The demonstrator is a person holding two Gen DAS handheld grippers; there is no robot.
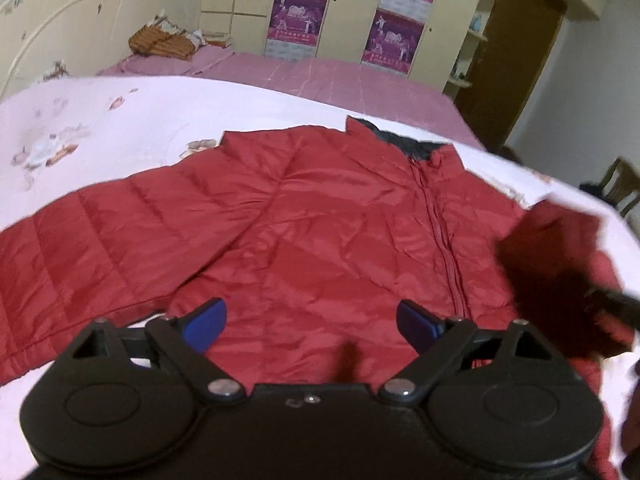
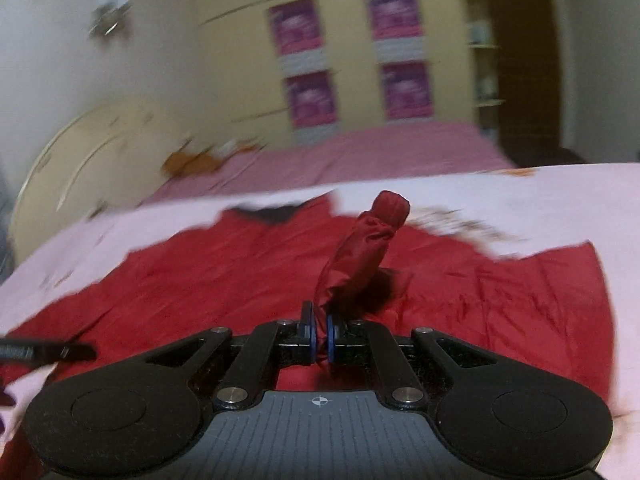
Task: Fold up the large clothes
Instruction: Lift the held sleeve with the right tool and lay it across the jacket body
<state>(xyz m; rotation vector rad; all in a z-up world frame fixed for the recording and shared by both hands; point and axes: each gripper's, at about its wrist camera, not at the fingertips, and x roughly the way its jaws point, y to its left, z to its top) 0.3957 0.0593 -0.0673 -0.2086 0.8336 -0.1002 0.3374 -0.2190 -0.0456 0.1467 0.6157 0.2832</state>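
A red quilted jacket (image 1: 320,220) lies spread front-up on a white floral sheet (image 1: 100,128), zipper closed and dark collar lining at the far end. My left gripper (image 1: 312,308) hovers open over the jacket's lower body, with nothing between its blue pads. My right gripper (image 2: 319,320) is shut on the end of one red sleeve (image 2: 368,252), which stands bunched above the jacket's body (image 2: 200,280). In the left wrist view that lifted sleeve (image 1: 552,248) is a dark red blur at the right, with the right gripper (image 1: 616,302) behind it. The left gripper's tip (image 2: 60,351) shows at the right wrist view's left edge.
Beyond the sheet runs a pink bedspread (image 1: 340,80) with an orange-brown bundle (image 1: 164,42) near the cream headboard (image 1: 60,28). A wardrobe with purple posters (image 1: 300,12) and a brown door (image 1: 520,60) stand behind. A wooden chair (image 1: 620,184) is at the right.
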